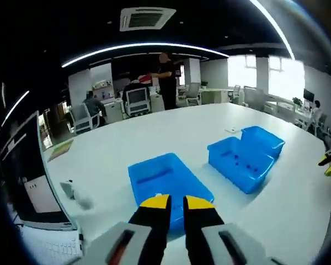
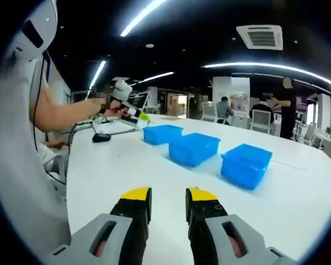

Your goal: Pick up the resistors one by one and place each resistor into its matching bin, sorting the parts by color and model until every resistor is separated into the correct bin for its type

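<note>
Three blue bins stand in a row on the white table [image 1: 154,138]. In the left gripper view the near bin [image 1: 168,178] lies just beyond my left gripper [image 1: 176,203], whose yellow-tipped jaws stand almost together with nothing between them. The middle bin [image 1: 240,160] holds a few small dark specks, and the far bin [image 1: 263,139] is behind it. The right gripper [image 1: 329,163] shows at the right edge. In the right gripper view my right gripper [image 2: 169,194] is open and empty, low over bare table. Beyond it stand the bins [image 2: 246,163], [image 2: 193,148], [image 2: 163,133], with the left gripper [image 2: 133,112] by the last.
A monitor [image 1: 22,176] and keyboard [image 1: 52,248] stand at the table's left edge, a small grey object [image 1: 69,189] beside them. A person's arm [image 2: 63,113] reaches in from the left, over a black mouse [image 2: 101,137]. People and office chairs [image 1: 137,100] are at the back.
</note>
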Demonstrator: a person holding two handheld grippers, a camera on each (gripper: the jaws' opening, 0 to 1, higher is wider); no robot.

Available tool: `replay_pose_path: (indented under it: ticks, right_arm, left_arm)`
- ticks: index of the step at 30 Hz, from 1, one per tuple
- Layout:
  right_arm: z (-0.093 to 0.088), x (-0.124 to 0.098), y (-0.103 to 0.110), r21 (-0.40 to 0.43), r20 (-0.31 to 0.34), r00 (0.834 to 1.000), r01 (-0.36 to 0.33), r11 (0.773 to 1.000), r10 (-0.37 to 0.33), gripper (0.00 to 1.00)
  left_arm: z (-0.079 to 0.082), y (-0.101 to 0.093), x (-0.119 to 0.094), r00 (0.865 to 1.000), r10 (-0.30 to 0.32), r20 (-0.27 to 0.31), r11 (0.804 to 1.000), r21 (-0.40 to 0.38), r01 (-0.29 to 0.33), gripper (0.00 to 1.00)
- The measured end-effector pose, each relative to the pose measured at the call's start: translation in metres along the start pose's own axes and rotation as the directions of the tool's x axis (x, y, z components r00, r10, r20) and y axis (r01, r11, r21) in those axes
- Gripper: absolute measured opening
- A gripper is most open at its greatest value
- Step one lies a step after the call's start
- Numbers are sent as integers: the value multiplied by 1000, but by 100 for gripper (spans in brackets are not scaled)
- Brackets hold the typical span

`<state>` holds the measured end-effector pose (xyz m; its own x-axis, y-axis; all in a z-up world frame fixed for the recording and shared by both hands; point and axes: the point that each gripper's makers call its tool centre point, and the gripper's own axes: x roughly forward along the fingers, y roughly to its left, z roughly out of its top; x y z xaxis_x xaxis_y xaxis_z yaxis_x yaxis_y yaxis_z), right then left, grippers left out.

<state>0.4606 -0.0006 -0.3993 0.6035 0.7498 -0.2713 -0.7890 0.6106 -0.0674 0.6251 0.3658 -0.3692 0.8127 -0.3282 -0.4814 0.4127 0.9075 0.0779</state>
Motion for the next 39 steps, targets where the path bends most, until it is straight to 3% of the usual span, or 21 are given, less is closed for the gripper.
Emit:
replay_pose_path:
  ticks: [2, 3, 4, 6, 8, 9, 11, 12, 13, 15, 16, 18, 20, 21, 22, 23, 24, 28, 31, 37, 39]
  right_arm:
    - [5, 3, 4, -13, 7, 1000, -12, 1000, 12, 27]
    - [7, 6, 6, -15, 7, 1000, -17, 1000, 17, 27]
    - [7, 8, 7, -17, 3, 1000, -21, 1000, 21, 27]
    - [7, 13, 10, -23, -5, 1000, -27, 999, 27, 27]
    - [8, 16, 15, -29, -7, 999, -39, 999, 39, 27]
    - [8, 17, 16, -30, -8, 999, -42, 999, 42, 27]
    - [6, 19, 18, -27, -12, 999, -44, 999, 44, 27]
    - [5, 20, 19, -26, -14, 999, -45, 999, 45, 27]
    - [4, 21, 20, -25, -17, 999, -46, 999, 45, 27]
    - [3, 23, 22, -23, -25, 999, -49, 999, 48, 27]
    - [4, 23, 23, -25, -28, 998, -50, 998, 50, 27]
    - [5, 23, 25, -28, -28, 998, -53, 998, 52, 27]
    - [6, 22, 26, -33, -30, 998, -51, 998, 50, 27]
    - [6, 22, 26, -34, -32, 998, -47, 998, 46, 27]
    - [6, 22, 26, -35, -35, 999, -43, 998, 41, 27]
    - [6, 21, 26, -35, -35, 999, -40, 999, 39, 27]
    - [6, 21, 26, -33, -36, 999, -36, 999, 35, 27]
    - [5, 19, 28, -26, -36, 999, -23, 999, 22, 27]
    - [3, 17, 28, -22, -39, 999, -15, 1000, 14, 27]
    - [3, 14, 29, -19, -40, 999, -9, 1000, 8, 27]
    - [2, 13, 28, -19, -40, 999, -7, 1000, 6, 27]
  left_arm:
    - [5, -12, -7, 998, -59, 19, 995, 76, 58, 12]
    - [6, -23, -11, 993, -114, 17, 981, 160, 110, 12]
    - [4, -36, -14, 986, -169, 3, 955, 247, 163, 12]
    - [-7, -61, -20, 966, -250, -70, 881, 398, 257, 12]
    - [-25, -84, -25, 937, -298, -180, 761, 548, 348, 12]
    - [-36, -96, -27, 919, -312, -242, 681, 617, 394, 12]
    - [-47, -103, -30, 900, -311, -305, 614, 658, 436, 11]
    - [-60, -109, -32, 878, -301, -372, 543, 690, 479, 9]
    - [-76, -115, -34, 847, -281, -451, 453, 716, 531, 6]
    - [-103, -125, -38, 776, -223, -590, 278, 725, 631, 5]
    - [-111, -129, -38, 748, -204, -632, 227, 713, 664, 6]
    - [-116, -137, -37, 714, -225, -663, 200, 686, 700, 12]
    - [-124, -144, -41, 655, -247, -715, 171, 633, 755, 15]
    - [-128, -147, -45, 623, -252, -741, 135, 610, 781, 15]
    - [-130, -151, -48, 596, -259, -760, 117, 588, 800, 15]
    - [-132, -154, -51, 574, -264, -775, 96, 571, 815, 15]
    - [-131, -157, -52, 562, -273, -781, 69, 567, 821, 15]
    - [-124, -165, -49, 554, -310, -773, 27, 575, 818, 15]
    - [-128, -165, -46, 533, -296, -793, -6, 559, 829, 13]
    - [-139, -161, -42, 504, -242, -829, -40, 527, 849, 9]
    - [-138, -162, -39, 510, -247, -824, -40, 534, 844, 9]
